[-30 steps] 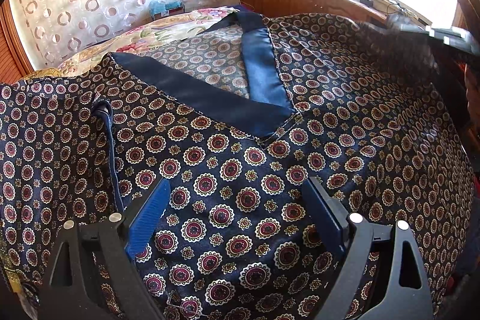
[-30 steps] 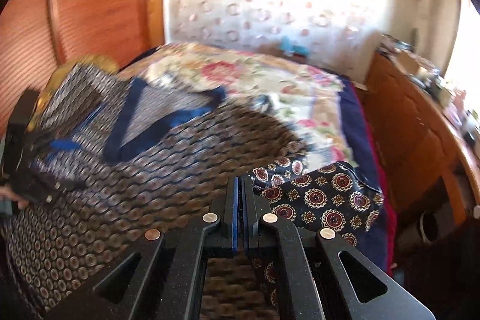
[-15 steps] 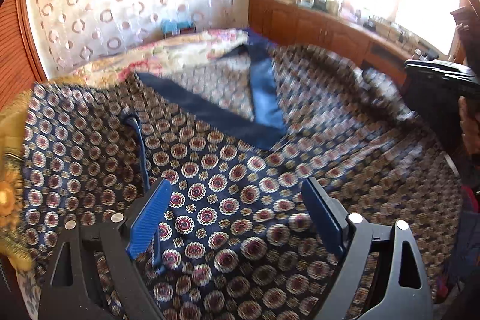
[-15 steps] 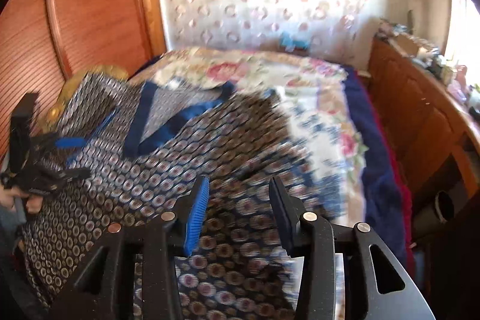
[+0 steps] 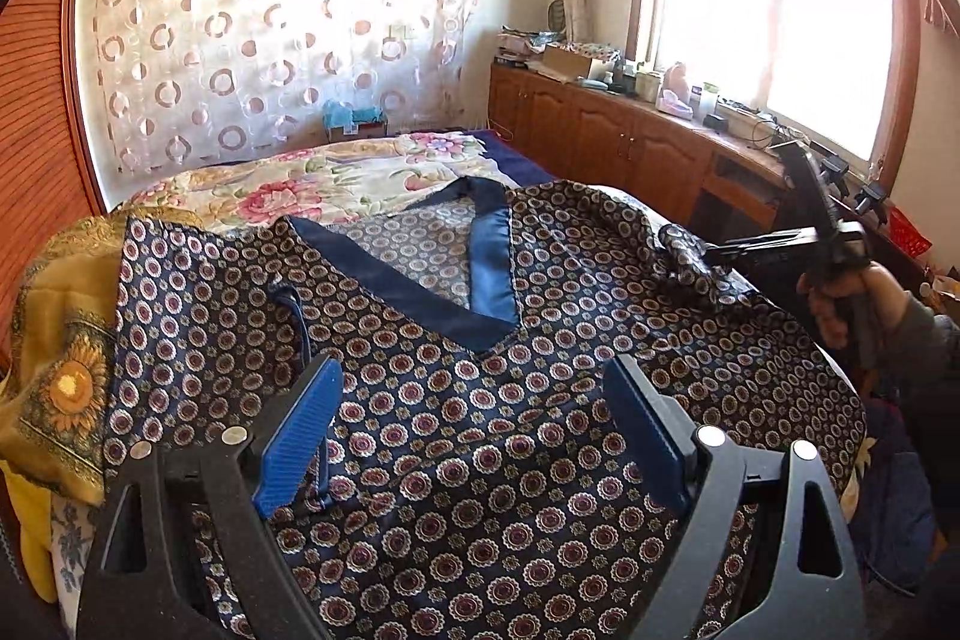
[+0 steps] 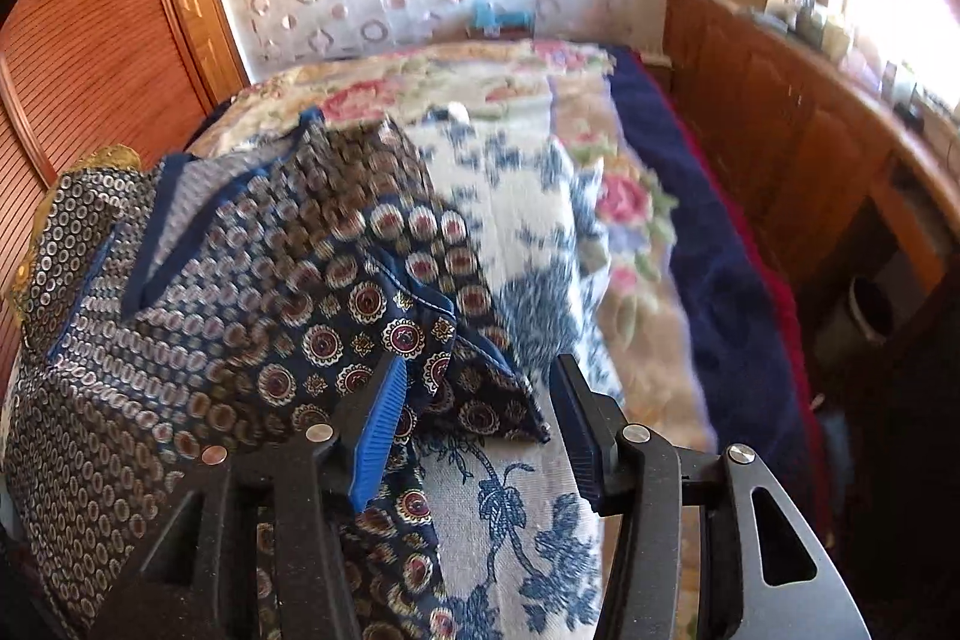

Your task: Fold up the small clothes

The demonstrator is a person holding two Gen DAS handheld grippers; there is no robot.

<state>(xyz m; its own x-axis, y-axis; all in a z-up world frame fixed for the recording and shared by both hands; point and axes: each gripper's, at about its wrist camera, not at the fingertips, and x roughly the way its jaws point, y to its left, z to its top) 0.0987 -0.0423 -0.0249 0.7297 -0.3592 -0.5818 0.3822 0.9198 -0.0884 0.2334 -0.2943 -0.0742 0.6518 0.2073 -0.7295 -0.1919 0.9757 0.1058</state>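
A navy garment [image 5: 540,400] with round medallions and a blue V-neck trim [image 5: 492,268] lies spread over the bed. My left gripper [image 5: 474,418] hovers above its front, wide open, with nothing between the fingers. In the left wrist view a hand [image 5: 852,292] holds my right gripper [image 5: 750,247] by the garment's bunched sleeve [image 5: 690,256] at the right edge. In the right wrist view the right gripper [image 6: 477,418] has its jaws opening. The sleeve's folded corner [image 6: 480,394] lies loose between them, and the pads do not press it.
A yellow sunflower cloth [image 5: 60,376] lies at the bed's left edge. The floral bedspread [image 5: 336,184] shows beyond the garment, with a blue-and-white flowered cloth [image 6: 528,220] under the sleeve. Wooden cabinets [image 5: 630,142] with clutter run along the right, below the window.
The right gripper went from shut to open, let go of the sleeve and dropped toward the bed. The left gripper rose and drew back, still open.
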